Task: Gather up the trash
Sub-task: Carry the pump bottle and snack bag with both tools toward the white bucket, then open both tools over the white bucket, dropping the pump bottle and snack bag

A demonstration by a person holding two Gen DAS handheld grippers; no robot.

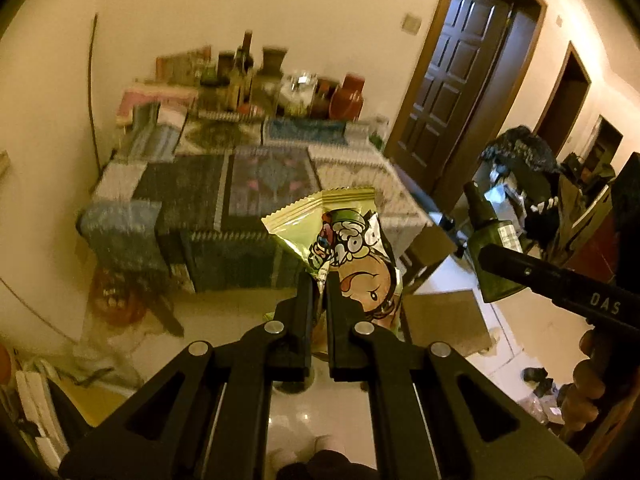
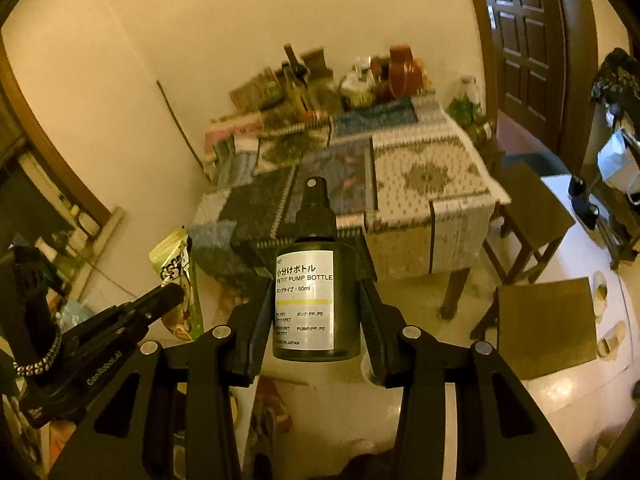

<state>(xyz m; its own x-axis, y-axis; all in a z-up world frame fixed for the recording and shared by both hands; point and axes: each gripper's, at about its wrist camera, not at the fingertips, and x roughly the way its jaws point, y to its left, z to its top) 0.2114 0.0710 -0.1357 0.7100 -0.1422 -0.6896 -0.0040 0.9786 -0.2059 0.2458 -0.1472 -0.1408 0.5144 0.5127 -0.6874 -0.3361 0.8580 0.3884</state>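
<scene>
My left gripper point(image 1: 320, 280) is shut on the lower edge of a shiny green snack wrapper point(image 1: 352, 248) with a cartoon print, held up in the air. The same wrapper point(image 2: 178, 268) shows at the left of the right wrist view, beside the left gripper point(image 2: 176, 292). My right gripper point(image 2: 316, 300) is shut on a small dark green pump bottle point(image 2: 316, 300) with a white label and a black spray cap, upright between the pads. That bottle point(image 1: 494, 248) and the right gripper's finger point(image 1: 560, 284) appear at the right of the left wrist view.
Ahead stands a table point(image 1: 248, 196) under a patchwork cloth, with bottles and jars point(image 1: 256, 80) crowded at its far end against the wall. Wooden stools point(image 2: 536, 216) stand to its right on the pale tiled floor. A dark panelled door point(image 1: 452, 92) lies beyond.
</scene>
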